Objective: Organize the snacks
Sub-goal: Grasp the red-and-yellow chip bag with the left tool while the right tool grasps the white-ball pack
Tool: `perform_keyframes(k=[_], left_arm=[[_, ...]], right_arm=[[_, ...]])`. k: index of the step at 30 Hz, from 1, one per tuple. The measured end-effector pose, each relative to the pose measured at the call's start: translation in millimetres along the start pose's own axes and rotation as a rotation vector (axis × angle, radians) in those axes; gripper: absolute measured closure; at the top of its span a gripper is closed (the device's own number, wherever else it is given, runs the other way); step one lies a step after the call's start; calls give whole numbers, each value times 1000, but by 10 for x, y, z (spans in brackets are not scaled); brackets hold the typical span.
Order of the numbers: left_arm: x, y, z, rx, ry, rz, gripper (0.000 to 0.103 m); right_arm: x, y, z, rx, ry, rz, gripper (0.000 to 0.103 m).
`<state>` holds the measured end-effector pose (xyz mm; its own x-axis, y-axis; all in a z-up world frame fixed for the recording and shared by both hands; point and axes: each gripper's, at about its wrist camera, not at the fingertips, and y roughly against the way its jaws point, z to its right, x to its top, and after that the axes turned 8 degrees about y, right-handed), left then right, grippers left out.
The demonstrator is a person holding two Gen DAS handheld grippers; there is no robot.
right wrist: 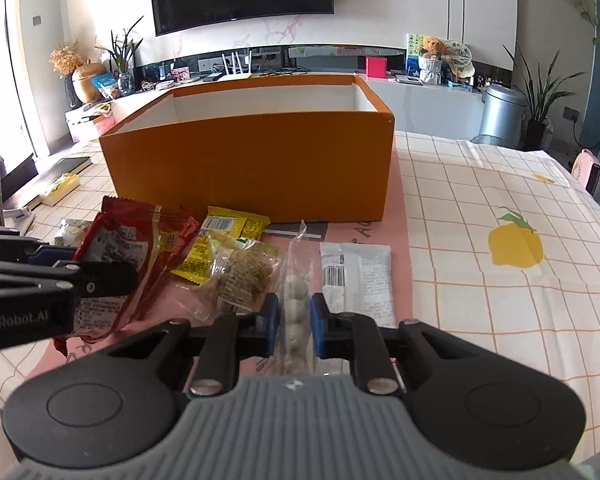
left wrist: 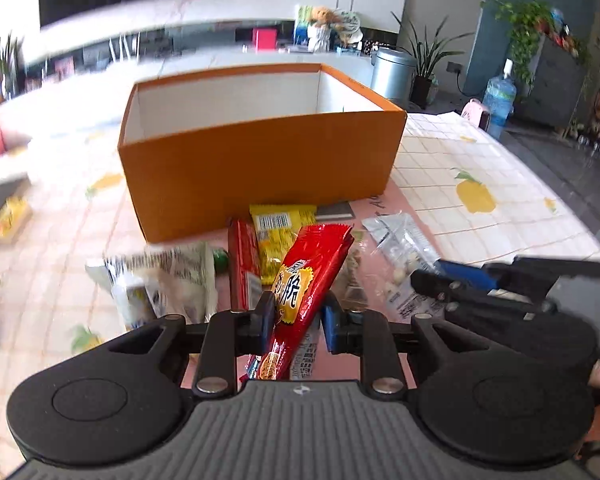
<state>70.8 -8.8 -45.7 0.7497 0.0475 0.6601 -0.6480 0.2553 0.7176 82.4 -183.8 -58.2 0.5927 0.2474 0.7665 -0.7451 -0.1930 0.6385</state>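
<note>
- The left gripper [left wrist: 296,320] was seen clamped on a red snack packet [left wrist: 304,280], which stood tilted between the blue pads with its top end above the other snacks.
- The right gripper [right wrist: 294,320] was seen clamped on a clear sleeve of round pale balls [right wrist: 296,300], held lengthwise between its pads.
- An orange box [right wrist: 252,168], open at the top and white inside, was noted just behind the snack pile on a checked tablecloth with lemon prints [right wrist: 500,280].
- Left on the cloth before the box: a yellow packet [right wrist: 228,240], a clear bag of pale crackers [right wrist: 244,276] and a white sachet [right wrist: 358,280] just right of the sleeve.
- In the left wrist view a second red packet [left wrist: 244,268] was recorded beside the yellow one.
- The box contents could not be told.
</note>
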Motion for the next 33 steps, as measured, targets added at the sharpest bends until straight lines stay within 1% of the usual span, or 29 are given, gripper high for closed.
perform_keyframes(k=[3, 5, 7, 10, 14, 17, 19, 21, 23, 26, 28, 30, 33], left_arm=[[54, 46, -154, -64, 123, -72, 76], [51, 20, -221, -85, 161, -109, 76], [43, 12, -236, -90, 161, -108, 76], [56, 9, -209, -73, 147, -111, 74], [42, 14, -159, -11, 106, -115, 74], [8, -1, -191, 17, 93, -117, 72], [-9, -17, -212, 34, 81, -119, 71], [-31, -29, -201, 48, 46, -124, 71], [-56, -49, -183, 76, 5, -129, 70], [-99, -57, -168, 81, -52, -137, 65], [-136, -63, -136, 102, -114, -142, 55], [-177, -89, -88, 134, -185, -148, 50], [-249, -121, -24, 168, -282, -172, 49]], right_arm=[[-47, 112, -82, 8, 30, 1, 90], [-61, 140, -99, 23, 29, -6, 90], [-75, 147, -107, 43, 23, -15, 90], [-83, 158, -128, 55, 28, -5, 89], [-95, 121, -117, 105, 13, -1, 84], [-96, 66, -139, 105, 23, -15, 84], [-87, 35, -154, 114, 20, -21, 81], [-76, 4, -160, 135, 8, -21, 77], [-63, -39, -176, 149, 4, -25, 77], [-51, -64, -197, 148, 11, -24, 79], [-55, -60, -212, 148, 23, -24, 79], [-58, -55, -220, 149, 32, -25, 79], [-61, -60, -230, 149, 35, -27, 78]])
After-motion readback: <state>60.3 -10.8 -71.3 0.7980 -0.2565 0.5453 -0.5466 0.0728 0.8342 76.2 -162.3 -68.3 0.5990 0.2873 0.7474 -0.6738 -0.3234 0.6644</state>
